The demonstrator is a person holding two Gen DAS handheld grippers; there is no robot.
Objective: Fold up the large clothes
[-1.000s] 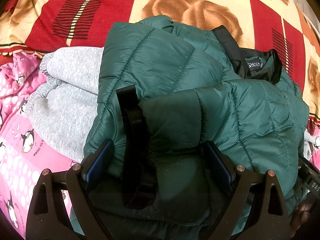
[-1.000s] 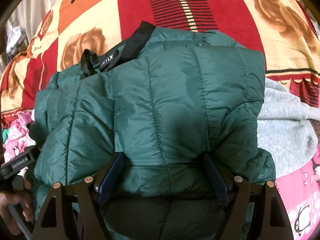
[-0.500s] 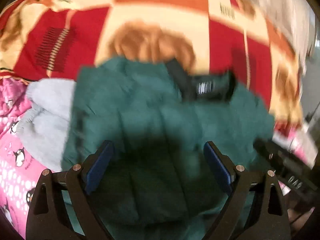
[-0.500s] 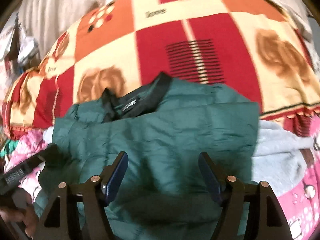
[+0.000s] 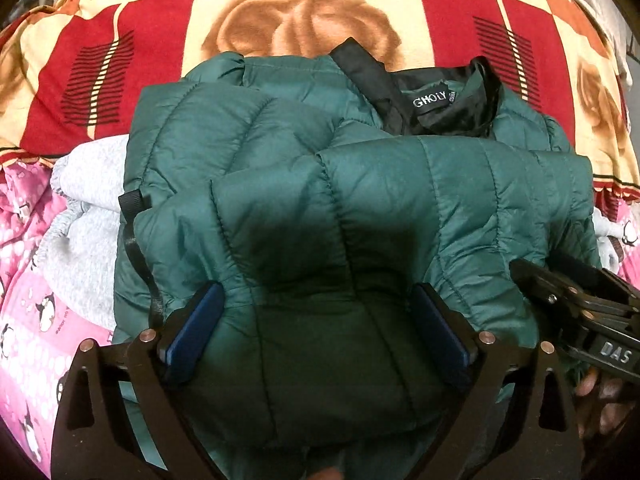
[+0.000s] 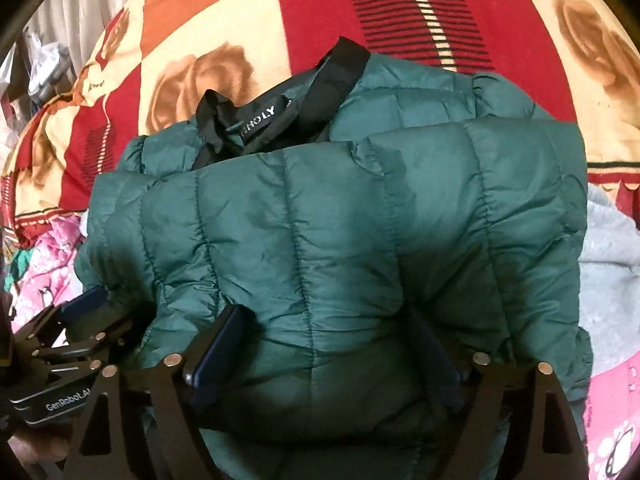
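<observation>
**Left wrist and right wrist views: green jacket folded on bed**

Left wrist view, frame centre: dark green quilted puffer jacket (image 5: pixel 304 184) lies folded in a bundle, black collar with white-lettered label (image 5: pixel 430 100) toward upper right. Jacket rests partly on a light grey fleece garment (image 5: pixel 84 216) at mid left, both on a red, cream and orange rose-print blanket (image 5: pixel 304 12). Pink penguin-print sheet (image 5: pixel 28 304) at lower left.

Left gripper (image 5: pixel 316 332), bottom centre: blue-padded fingers spread wide, jacket's near edge bulging between them; pads look to touch fabric without pinching it. Black strap (image 5: pixel 138 256) hangs at jacket's left edge.

Right gripper (image 6: pixel 320 356), bottom centre of right wrist view: fingers likewise spread, released, with padded fabric between them; right pad is shadowed, contact unclear. Same jacket (image 6: pixel 340 220) fills that frame, collar at upper left, grey garment (image 6: pixel 608 256) at right edge. Left gripper shows at lower left there.
</observation>
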